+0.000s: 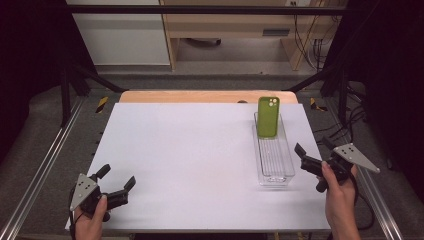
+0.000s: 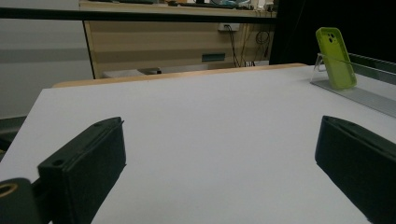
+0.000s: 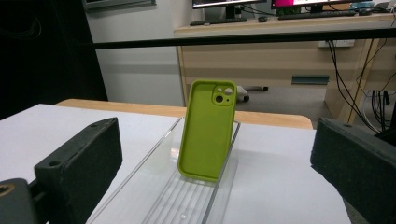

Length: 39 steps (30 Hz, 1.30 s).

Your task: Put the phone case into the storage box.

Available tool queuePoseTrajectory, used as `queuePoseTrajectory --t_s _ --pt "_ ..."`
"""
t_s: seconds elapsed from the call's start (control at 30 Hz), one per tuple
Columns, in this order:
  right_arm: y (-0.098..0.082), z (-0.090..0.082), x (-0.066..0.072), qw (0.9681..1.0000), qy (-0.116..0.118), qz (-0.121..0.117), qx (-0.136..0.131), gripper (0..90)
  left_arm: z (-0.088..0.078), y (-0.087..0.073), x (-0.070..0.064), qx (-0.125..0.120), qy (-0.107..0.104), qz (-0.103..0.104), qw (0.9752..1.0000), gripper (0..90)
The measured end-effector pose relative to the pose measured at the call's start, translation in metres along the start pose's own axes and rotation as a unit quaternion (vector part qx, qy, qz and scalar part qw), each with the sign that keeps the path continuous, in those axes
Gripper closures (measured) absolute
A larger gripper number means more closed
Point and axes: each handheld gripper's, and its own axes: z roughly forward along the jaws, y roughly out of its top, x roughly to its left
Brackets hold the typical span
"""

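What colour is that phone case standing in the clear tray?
Lime green phone case; the right gripper view shows it best.

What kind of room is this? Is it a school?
Probably a lab or office workroom, not a school. A white table sits inside a black frame, with wooden desks, monitors and hanging cables behind.

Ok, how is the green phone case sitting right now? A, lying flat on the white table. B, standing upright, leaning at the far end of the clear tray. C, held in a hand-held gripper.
B: the green phone case stands propped against the far wall of the clear tray, with both hand-held grippers apart from it.
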Motion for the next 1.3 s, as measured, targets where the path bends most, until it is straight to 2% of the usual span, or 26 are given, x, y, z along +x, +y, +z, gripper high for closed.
queuePoseTrajectory --t_s 0.43,0.7,0.9,1.03,1.3 --pt "-0.024 -0.008 0.005 0.9998 0.014 -0.010 -0.008 2.4 0.000 0.000 0.000 -0.002 -0.002 0.000 1.0000 0.9" --pt "-0.037 -0.010 0.014 0.9983 0.046 -0.031 -0.018 2.2 -0.001 0.000 0.000 -0.002 -0.003 0.001 1.0000 1.0" --pt "-0.042 -0.010 0.020 0.9973 0.064 -0.036 -0.011 2.2 0.000 0.000 0.000 0.000 -0.004 0.004 1.0000 1.0" --pt "-0.046 -0.011 0.023 0.9970 0.065 -0.042 -0.010 2.3 -0.001 0.000 -0.001 -0.003 -0.009 0.005 0.9999 1.0" --pt "-0.053 -0.011 0.025 0.9968 0.071 -0.036 -0.010 2.3 0.000 0.000 -0.002 -0.004 -0.014 0.010 0.9998 1.0"
